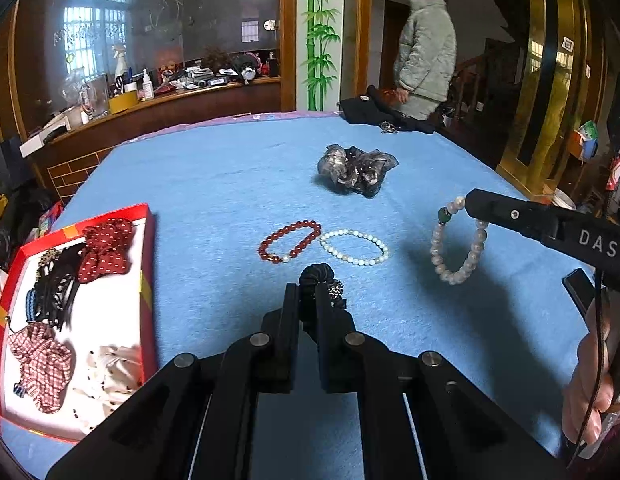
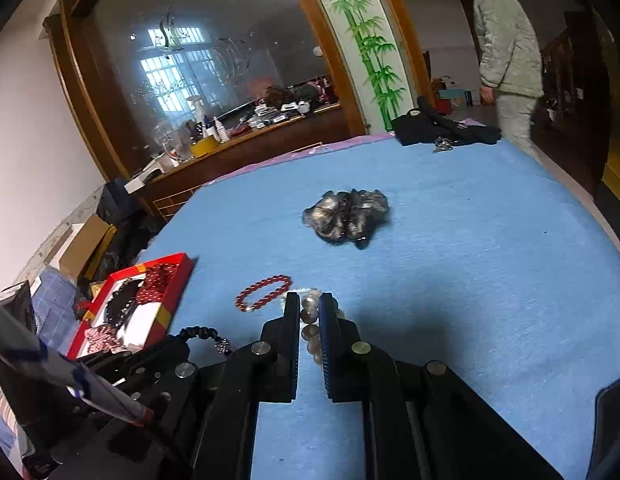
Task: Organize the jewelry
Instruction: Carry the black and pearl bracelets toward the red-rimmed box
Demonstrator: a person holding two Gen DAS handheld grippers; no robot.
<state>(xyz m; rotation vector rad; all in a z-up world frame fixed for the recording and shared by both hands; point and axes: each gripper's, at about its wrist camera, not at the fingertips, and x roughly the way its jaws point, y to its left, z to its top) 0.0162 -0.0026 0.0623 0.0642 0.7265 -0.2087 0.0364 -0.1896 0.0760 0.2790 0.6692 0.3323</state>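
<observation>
Right claw (image 1: 467,202) (lettered "DAS") pinching pale bead bracelet (image 1: 457,248), left claw (image 1: 308,292) pinching black scrunchie (image 1: 317,274)

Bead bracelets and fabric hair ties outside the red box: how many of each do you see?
Bead bracelets: 3 (red bracelet, white bracelet, pale bracelet held in the right gripper)
Hair ties: 2 (grey scrunchie, black hair tie held in the left gripper)
Total: 5
</observation>
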